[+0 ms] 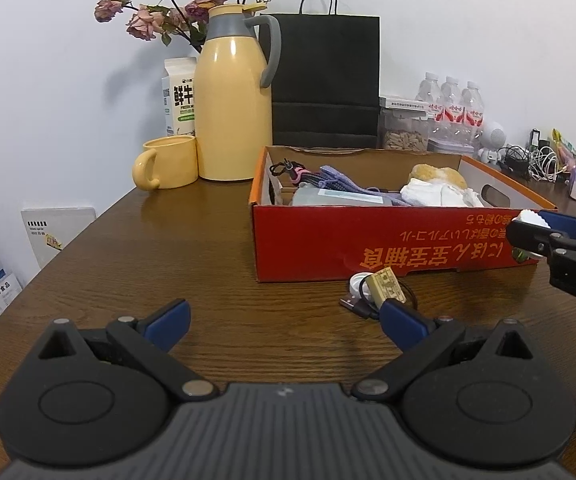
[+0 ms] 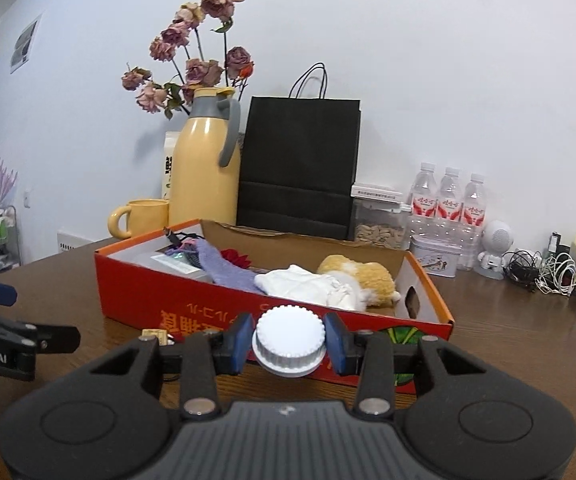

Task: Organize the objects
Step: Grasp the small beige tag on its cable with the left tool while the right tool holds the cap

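Right wrist view: right tongs (image 2: 289,344) clamp a ribbed white plastic cap (image 2: 289,338); left tongs (image 1: 284,322) gape empty above the wooden bench (image 1: 208,264).

I can't see what lies under the white cap (image 2: 289,336) between my right jaws; beyond them, the milk carton (image 2: 169,168) hides behind the jug (image 2: 204,168); the tangled cables (image 2: 543,272) blur together.

3 water bottles (image 2: 450,196), 1 red box (image 2: 224,300), 1 mug (image 1: 166,168), 1 thermos (image 1: 234,100), 1 blk bag (image 1: 325,80)
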Demonstrator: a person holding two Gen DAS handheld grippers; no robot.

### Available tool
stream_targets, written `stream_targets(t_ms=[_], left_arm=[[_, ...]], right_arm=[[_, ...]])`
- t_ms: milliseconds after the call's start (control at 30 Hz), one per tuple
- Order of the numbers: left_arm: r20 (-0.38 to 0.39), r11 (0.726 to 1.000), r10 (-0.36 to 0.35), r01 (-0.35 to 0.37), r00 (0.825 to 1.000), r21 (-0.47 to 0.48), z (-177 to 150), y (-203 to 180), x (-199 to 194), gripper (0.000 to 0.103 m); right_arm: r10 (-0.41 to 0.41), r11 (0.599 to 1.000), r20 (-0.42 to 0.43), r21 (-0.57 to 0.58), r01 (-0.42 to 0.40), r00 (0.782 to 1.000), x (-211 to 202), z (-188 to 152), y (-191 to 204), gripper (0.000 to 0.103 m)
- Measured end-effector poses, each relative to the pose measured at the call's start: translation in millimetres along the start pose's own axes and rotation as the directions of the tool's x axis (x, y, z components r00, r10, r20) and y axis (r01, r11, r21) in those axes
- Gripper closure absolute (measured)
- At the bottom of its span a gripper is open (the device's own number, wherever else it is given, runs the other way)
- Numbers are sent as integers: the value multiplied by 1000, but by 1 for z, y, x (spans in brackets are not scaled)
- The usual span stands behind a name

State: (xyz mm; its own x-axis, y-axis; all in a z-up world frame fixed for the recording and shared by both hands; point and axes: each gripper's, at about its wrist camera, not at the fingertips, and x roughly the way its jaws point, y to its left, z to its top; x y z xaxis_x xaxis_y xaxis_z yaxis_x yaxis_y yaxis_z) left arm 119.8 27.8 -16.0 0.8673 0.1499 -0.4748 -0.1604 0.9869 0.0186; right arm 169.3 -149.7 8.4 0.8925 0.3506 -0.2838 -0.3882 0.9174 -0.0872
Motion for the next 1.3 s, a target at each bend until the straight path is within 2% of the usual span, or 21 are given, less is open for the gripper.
stream_targets(t_ms=[267,533,767,833,933,1000,1067,1300], left_arm=[[-3,999,-19,19,1000,38,12,-18,12,0],[-25,997,-16,18,1000,75,28,-42,45,0],[-53,993,-54,59,997,100,23,-61,57,34],[-56,992,-49,56,997,115,22,-65,59,38],[-71,992,-48,56,996,114,20,-67,62,49],[-87,993,-43,52,995,110,18,-68,65,63],[-94,992,-65,74,994,100,17,-67,65,72],[-47,992,-81,86,996,97,15,-66,55,76]], right_arm=[[-13,1000,24,28,12,1000,-7,-1,-12,65],[-2,1000,31,27,2,1000,-9,-2,-12,65],[15,1000,29,15,-16,999,-9,-3,-9,65],[20,1000,26,11,-20,999,-9,-3,-8,65],[27,1000,25,7,-27,999,-9,-3,-6,65],[30,1000,26,5,-30,999,-10,-3,-6,65],[33,999,25,4,-33,999,-10,-3,-6,65],[35,999,28,4,-35,999,-10,-3,-6,65]])
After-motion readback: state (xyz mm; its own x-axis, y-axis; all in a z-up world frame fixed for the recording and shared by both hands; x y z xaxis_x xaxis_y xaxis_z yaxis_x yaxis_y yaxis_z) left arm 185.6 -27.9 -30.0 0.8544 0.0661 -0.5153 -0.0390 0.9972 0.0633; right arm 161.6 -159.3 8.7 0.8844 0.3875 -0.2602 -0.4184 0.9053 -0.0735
